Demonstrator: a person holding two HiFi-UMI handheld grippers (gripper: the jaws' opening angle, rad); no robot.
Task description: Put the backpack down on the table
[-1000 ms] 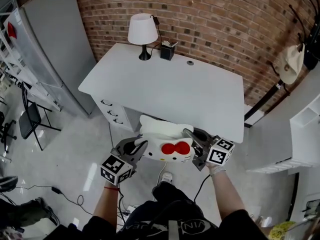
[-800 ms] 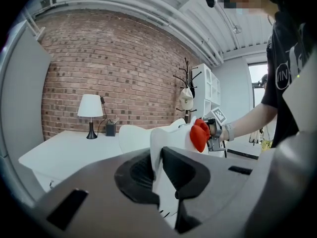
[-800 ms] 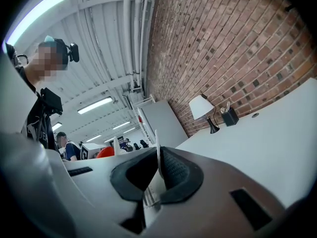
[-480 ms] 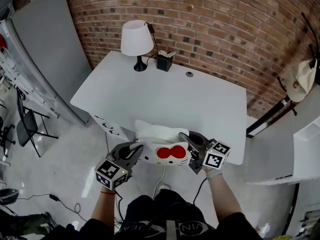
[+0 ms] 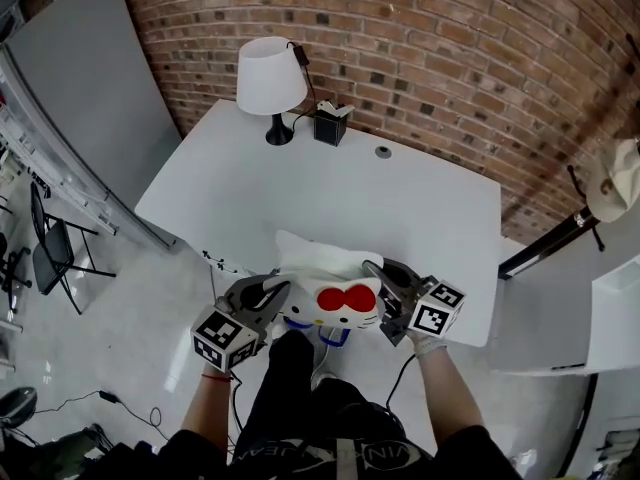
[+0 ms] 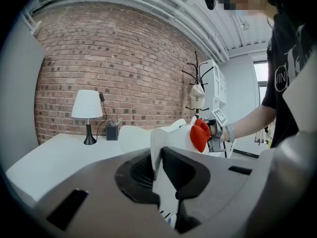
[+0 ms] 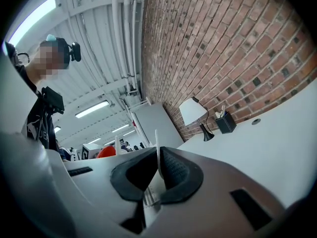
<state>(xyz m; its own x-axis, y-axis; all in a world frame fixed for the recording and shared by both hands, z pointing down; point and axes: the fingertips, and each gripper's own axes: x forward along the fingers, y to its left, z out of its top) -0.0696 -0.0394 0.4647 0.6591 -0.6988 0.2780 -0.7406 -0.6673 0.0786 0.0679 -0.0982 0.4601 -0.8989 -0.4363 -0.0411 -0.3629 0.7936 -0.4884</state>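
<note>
A white cat-face backpack [image 5: 325, 280] with a red bow [image 5: 348, 299] hangs between my two grippers at the near edge of the white table [image 5: 400, 198]. My left gripper [image 5: 279, 290] is shut on the backpack's left side; in the left gripper view the white fabric [image 6: 163, 182] is pinched between its dark pads [image 6: 185, 170]. On the right, my right gripper [image 5: 376, 272] is shut on the other side, where a thin white edge [image 7: 157, 162] runs between the pads. The backpack's far part reaches over the table edge. Blue straps [image 5: 330, 336] dangle below it.
At the table's far side stand a white lamp [image 5: 271, 78], a small black pen holder [image 5: 331, 123] and a cable hole [image 5: 384, 152]. A brick wall [image 5: 450, 58] runs behind. A black chair [image 5: 55, 258] stands on the floor at left, a coat rack with a hat [image 5: 612, 173] at right.
Both grippers and the backpack have moved forward toward the table. The backpack was short of the near edge; now its far part overlaps the tabletop.
</note>
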